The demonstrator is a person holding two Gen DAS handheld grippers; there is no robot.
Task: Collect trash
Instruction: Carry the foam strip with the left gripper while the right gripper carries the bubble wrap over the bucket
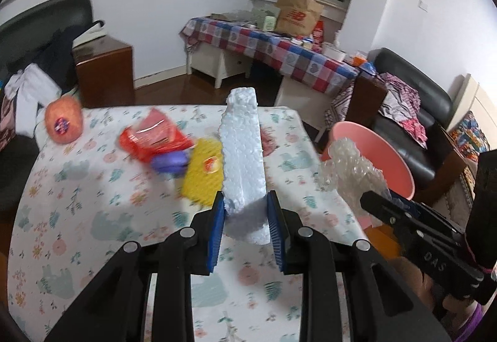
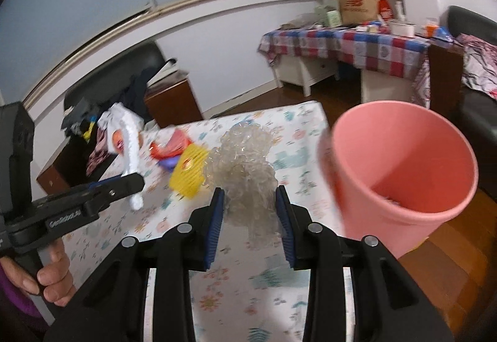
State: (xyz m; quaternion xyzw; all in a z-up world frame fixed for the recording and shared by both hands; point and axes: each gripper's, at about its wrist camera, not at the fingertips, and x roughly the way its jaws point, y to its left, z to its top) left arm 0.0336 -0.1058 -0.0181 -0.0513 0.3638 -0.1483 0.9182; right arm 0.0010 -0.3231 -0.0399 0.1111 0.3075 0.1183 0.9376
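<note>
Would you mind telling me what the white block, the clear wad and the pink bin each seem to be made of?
The white block in the left gripper looks like expanded polystyrene foam: matte, beaded, crumbly edges. The clear wad in the right gripper appears to be bubble wrap: translucent, glossy film with small round cells. The pink bin is probably moulded plastic: smooth, uniform, faintly shiny walls.

Each camera sits close behind its own gripper, looking forward along the fingers and down over the floral-clothed table (image 1: 93, 205). The left view faces the far wall; the right view is tilted. Both share the table, pink bin (image 2: 403, 174) and far checkered table (image 1: 279, 46).
</note>
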